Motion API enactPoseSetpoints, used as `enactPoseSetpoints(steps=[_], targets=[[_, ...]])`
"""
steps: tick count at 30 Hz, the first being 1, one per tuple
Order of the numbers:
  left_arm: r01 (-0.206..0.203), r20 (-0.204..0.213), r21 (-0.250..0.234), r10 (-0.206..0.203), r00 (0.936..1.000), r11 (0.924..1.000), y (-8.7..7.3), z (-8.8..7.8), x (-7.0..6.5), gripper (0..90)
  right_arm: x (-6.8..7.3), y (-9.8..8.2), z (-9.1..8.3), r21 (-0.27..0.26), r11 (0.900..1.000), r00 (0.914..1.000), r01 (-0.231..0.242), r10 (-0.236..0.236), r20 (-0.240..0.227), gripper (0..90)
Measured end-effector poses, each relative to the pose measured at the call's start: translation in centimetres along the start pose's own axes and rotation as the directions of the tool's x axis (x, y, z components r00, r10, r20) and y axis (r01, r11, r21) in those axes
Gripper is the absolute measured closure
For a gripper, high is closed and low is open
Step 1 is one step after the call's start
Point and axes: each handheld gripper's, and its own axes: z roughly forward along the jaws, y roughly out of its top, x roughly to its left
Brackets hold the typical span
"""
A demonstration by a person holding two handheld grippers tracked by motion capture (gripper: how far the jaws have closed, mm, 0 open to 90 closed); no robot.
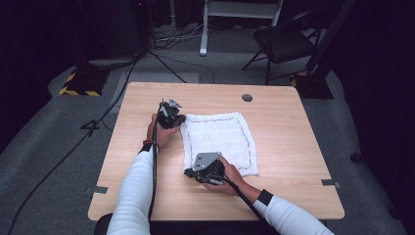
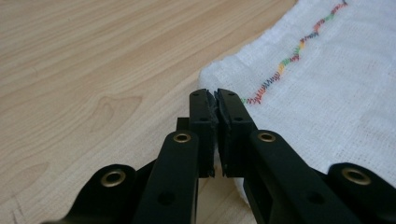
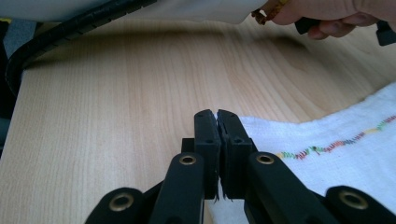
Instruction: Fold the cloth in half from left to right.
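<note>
A white cloth (image 1: pixel 220 139) with a coloured stitched border lies flat on the wooden table (image 1: pixel 288 117). My left gripper (image 1: pixel 179 121) sits at the cloth's far left corner, and in the left gripper view its jaws (image 2: pixel 215 93) are pressed together on the cloth's edge (image 2: pixel 327 93). My right gripper (image 1: pixel 189 173) is at the near left corner, where its jaws (image 3: pixel 216 113) are likewise closed on the cloth's edge (image 3: pixel 336 168). The person's other hand (image 3: pixel 327 18) shows at the top of the right gripper view.
A round grommet (image 1: pixel 247 97) sits in the table near its far edge. Bare wood lies to the left and right of the cloth. Behind the table stand a black chair (image 1: pixel 284 41) and a white frame (image 1: pixel 205 29), with cables on the grey floor.
</note>
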Motion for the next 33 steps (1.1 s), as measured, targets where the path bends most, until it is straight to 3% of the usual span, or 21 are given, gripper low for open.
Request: enactPoseSetpoints(steps=[10,18,23,33], targets=[[-0.002,-0.010,-0.038,0.002,0.9999,0.9993,1.4,-0.9,-0.6,85.7,-0.2,-0.3,-2.1,-0.015,1.000,0.9988,0.018,-0.017,0.047,88.1],[-0.013,-0.014,-0.057,0.012,0.9998,0.9983,3.0,-1.0,-1.5,85.7,-1.4,-1.0,-5.1,-0.064,0.998,0.9945,-0.027,0.033,0.099,88.1],[-0.018,-0.016,-0.071,0.017,0.9997,0.9973,3.9,-0.9,-2.1,85.7,-1.6,-1.5,-6.5,-0.072,0.997,0.9925,-0.031,0.039,0.116,88.2],[-0.052,-0.008,-0.076,0.052,0.9986,0.9958,6.2,0.4,-4.0,85.7,-2.6,-3.7,-9.4,-0.076,0.994,0.9802,-0.082,0.094,0.174,88.2]])
